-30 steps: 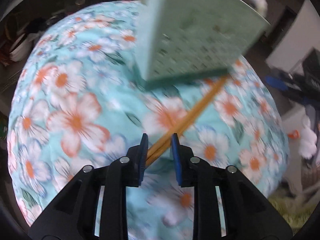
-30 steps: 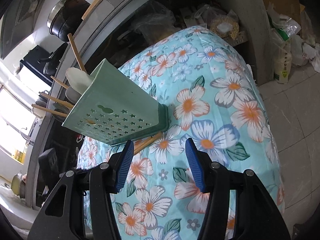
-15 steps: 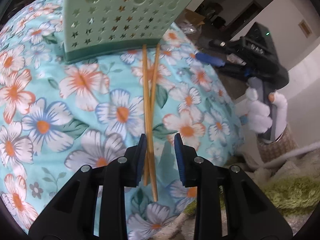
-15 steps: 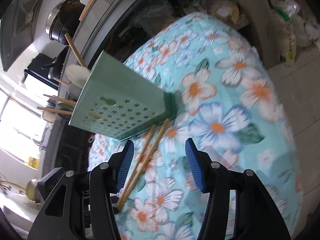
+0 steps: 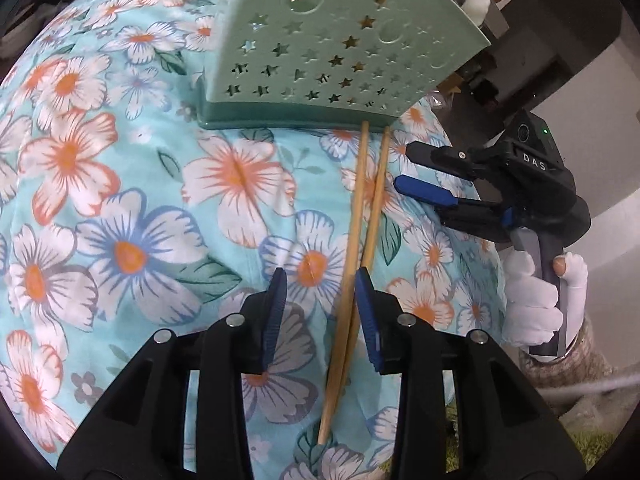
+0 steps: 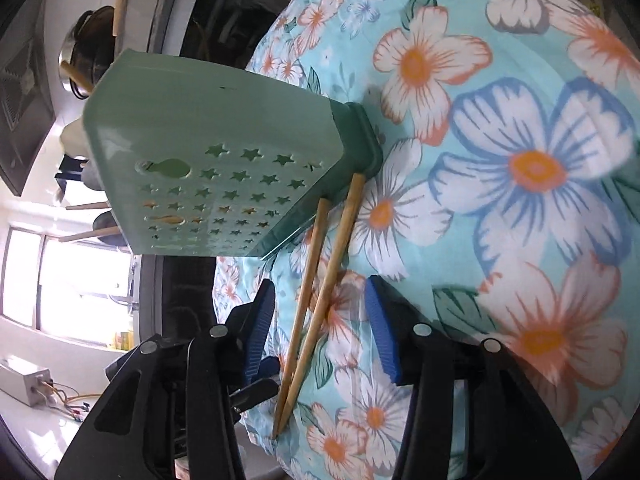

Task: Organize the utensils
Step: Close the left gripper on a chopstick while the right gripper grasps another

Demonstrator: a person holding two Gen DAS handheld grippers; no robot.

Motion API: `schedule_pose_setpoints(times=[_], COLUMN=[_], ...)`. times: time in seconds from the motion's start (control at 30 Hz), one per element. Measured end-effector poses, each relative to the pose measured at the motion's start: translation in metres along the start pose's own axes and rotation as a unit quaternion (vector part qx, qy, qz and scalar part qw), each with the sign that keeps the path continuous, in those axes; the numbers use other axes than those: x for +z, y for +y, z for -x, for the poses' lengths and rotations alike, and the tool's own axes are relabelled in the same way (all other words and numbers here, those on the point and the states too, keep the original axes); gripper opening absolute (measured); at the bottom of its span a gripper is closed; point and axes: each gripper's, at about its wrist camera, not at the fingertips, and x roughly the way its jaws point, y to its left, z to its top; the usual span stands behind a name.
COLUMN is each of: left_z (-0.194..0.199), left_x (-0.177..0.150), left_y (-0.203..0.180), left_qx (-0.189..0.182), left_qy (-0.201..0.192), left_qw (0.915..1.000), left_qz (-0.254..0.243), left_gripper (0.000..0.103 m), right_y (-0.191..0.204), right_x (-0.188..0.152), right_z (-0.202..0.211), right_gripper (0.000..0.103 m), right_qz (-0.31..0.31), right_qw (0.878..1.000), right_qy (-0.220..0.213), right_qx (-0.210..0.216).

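A pair of wooden chopsticks [image 5: 362,216] lies flat on the worktop [image 5: 132,184] (floral turquoise cloth), far ends touching the base of the green star-perforated utensil holder [image 5: 336,44], near ends reaching the cloth's edge. The holder stands upright; other utensils [image 6: 86,206] stick out of its top, but which ones is hard to tell at this angle. Left claw [image 5: 322,308]: jaws have just been opening, now partly apart, astride the chopsticks; the right-hand pad sits close against them, though contact looks unlikely. Right claw [image 6: 320,320]: jaws have just been closing, still well apart, chopsticks between them untouched. A white-gloved hand [image 5: 538,300] holds the right claw's handle.
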Motion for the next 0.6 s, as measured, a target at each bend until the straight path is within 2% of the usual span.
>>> schedule_pose_setpoints(times=[0.2,0.4,0.47,0.6], left_z=[0.003,0.002,0.002,0.001], left_x=[-0.003,-0.003,-0.003,-0.002], left_y=[0.006,0.008,0.010,0.009], left_qx=[-0.001,-0.002,-0.003,0.000], left_qy=[-0.002,-0.003,-0.003,-0.002], left_qw=[1.0000,0.9999,0.9999,1.0000], left_qz=[0.008,0.010,0.012,0.010], left_gripper=[0.033,0.033,0.033,0.033], right_y=[-0.001,-0.008,-0.013,-0.014], right_x=[0.005,0.007,0.007,0.007], right_z=[-0.011,-0.019,-0.017,-0.008], right_gripper=[0.036,0.010,0.010,0.010], right_qz=[-0.009,-0.026,-0.035,-0.032], right_qw=[1.000,1.000,0.999,0.999], right_qy=[0.002,-0.005,-0.003,-0.003], right_qx=[-0.002,-0.009,0.001,-0.005])
